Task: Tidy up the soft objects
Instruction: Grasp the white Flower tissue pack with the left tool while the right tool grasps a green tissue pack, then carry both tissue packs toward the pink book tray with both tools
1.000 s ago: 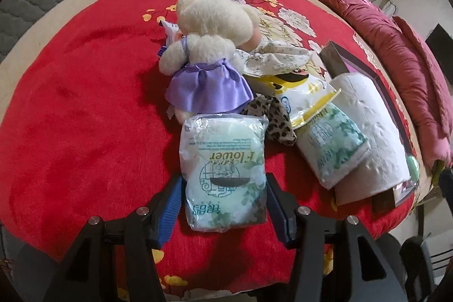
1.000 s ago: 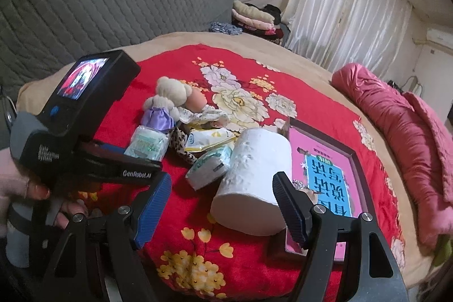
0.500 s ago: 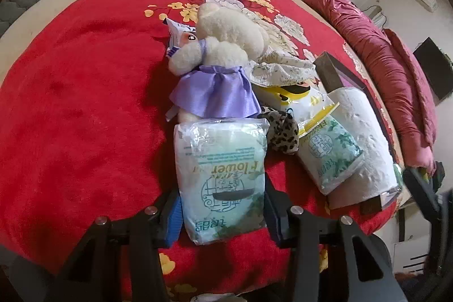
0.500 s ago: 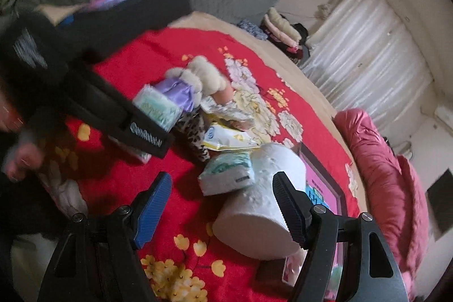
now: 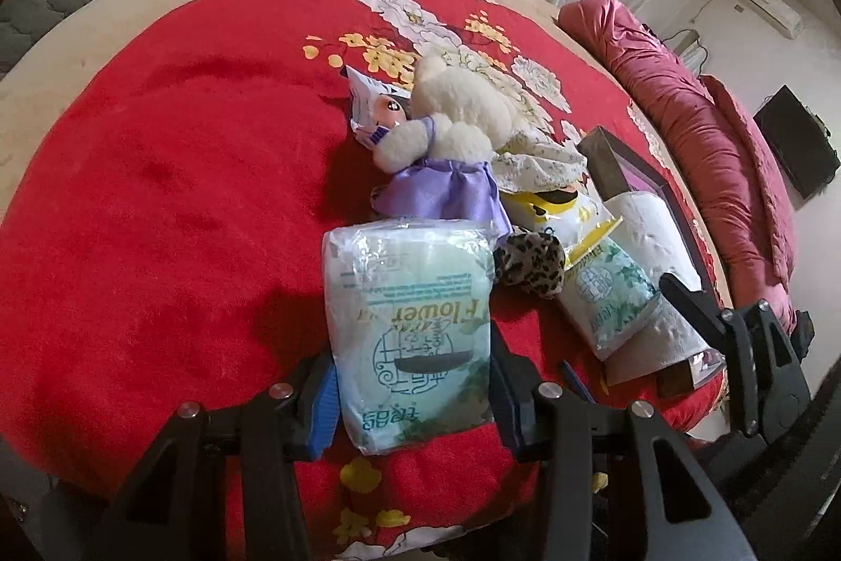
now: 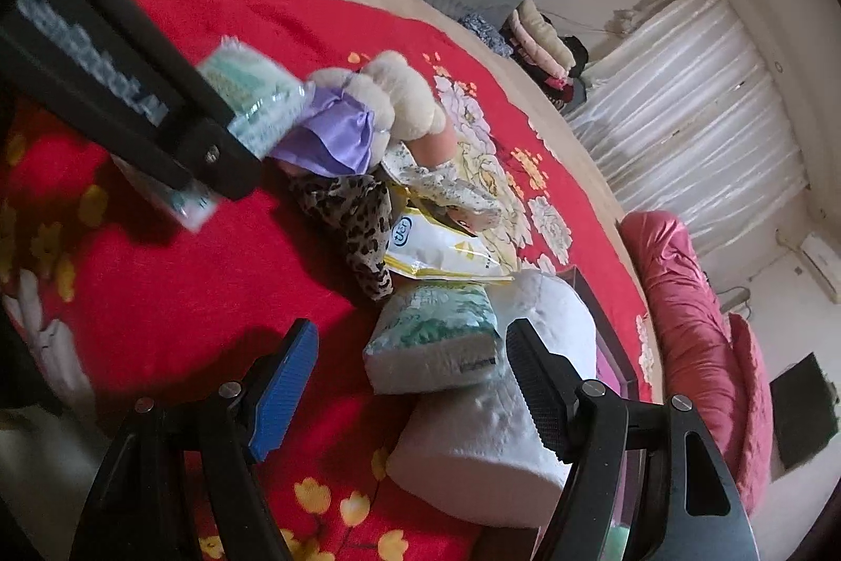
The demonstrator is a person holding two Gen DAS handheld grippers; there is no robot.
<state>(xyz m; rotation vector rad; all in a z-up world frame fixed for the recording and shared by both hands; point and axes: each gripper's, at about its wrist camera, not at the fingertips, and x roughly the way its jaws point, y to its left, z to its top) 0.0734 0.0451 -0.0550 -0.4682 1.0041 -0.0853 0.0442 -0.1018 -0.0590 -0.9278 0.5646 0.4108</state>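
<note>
the left gripper (image 5: 412, 390), low centre of its frame, is now clamping the green tissue pack (image 5: 410, 329), its jaws narrower than a second ago. the right gripper (image 6: 412, 382) is gaping wide around nothing, having rolled and dropped toward the second tissue pack (image 6: 436, 340) on the paper roll (image 6: 489, 435).

A red floral blanket (image 5: 157, 203) carries a plush bear (image 5: 457, 119), tissue packs (image 6: 436, 340), and apparently a paper roll (image 6: 489, 429).

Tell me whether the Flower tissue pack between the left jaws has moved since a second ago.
Yes. The tissue pack has been drawn back from the plush bear, which stays put. The left gripper is shut on it.
</note>
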